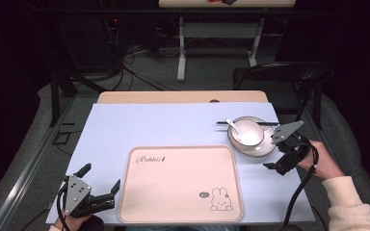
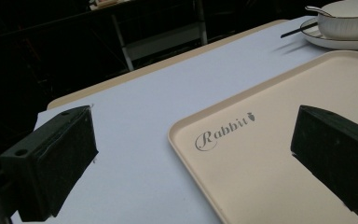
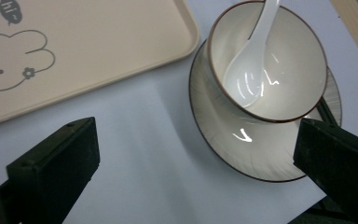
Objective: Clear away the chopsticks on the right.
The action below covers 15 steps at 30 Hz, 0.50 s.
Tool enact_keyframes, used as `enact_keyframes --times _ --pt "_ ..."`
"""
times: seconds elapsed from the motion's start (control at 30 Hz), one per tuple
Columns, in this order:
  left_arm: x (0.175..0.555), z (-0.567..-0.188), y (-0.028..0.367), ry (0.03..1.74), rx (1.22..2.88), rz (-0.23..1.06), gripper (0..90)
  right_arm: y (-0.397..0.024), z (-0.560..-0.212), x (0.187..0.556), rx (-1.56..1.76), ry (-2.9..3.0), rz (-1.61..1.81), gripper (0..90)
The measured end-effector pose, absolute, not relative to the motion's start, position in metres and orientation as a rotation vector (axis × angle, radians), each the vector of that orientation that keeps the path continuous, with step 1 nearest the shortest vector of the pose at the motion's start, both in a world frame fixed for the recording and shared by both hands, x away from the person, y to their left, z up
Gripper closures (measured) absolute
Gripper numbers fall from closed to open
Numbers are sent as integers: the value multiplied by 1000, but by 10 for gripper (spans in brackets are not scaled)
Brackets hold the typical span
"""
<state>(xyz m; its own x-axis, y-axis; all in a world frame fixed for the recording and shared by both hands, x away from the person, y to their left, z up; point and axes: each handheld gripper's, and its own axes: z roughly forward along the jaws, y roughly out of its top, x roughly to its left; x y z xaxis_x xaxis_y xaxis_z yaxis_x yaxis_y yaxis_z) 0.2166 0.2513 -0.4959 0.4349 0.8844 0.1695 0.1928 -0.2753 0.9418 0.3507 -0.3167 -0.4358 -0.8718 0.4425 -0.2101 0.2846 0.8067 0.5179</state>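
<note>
Nearest, at the left: nothing held in the left gripper [image 1: 100,179], jaws spread wide above the blue mat [image 1: 125,130], just left of the tray [image 1: 173,192]. Little to go wrong here, save clipping the tray's near left corner on a careless swing inward and skewing it across the mat.

Middle of the table: lying flat and bare, the tray, with a rabbit drawing at its near right corner. Room enough on it for the crockery.

To the right, a little farther: also empty, the right gripper [image 3: 196,179], jaws wide, straddling the near edge of the plate [image 3: 242,161] without touching it, as far as can be told. Resting on that plate, the bowl [image 3: 300,70]; leaning inside the bowl, the spoon [image 3: 251,65], handle pointing to the far side. All of it just right of the tray's far right corner.

Main risks, judging from here: pinching the thin glossy plate rim off-centre and tipping the stack, sliding the bowl across the plate, rattling the spoon out. Closing too shallow: slipping off the glaze. Coming in too low: shoving the plate away across the mat instead of gripping it. Carrying it toward the tray too low: catching the raised lip.

Farthest: lying behind the plate, the chopsticks [image 1: 221,123], under or against its far rim, cannot tell which. Likely to roll or get dragged along by any push on the plate.
</note>
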Motion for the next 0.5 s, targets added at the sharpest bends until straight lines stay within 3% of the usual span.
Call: enact_keyframes --times 0.5 --pt "217 -496 252 938 1732 909 0 -324 -407 409 501 2737 684 0"
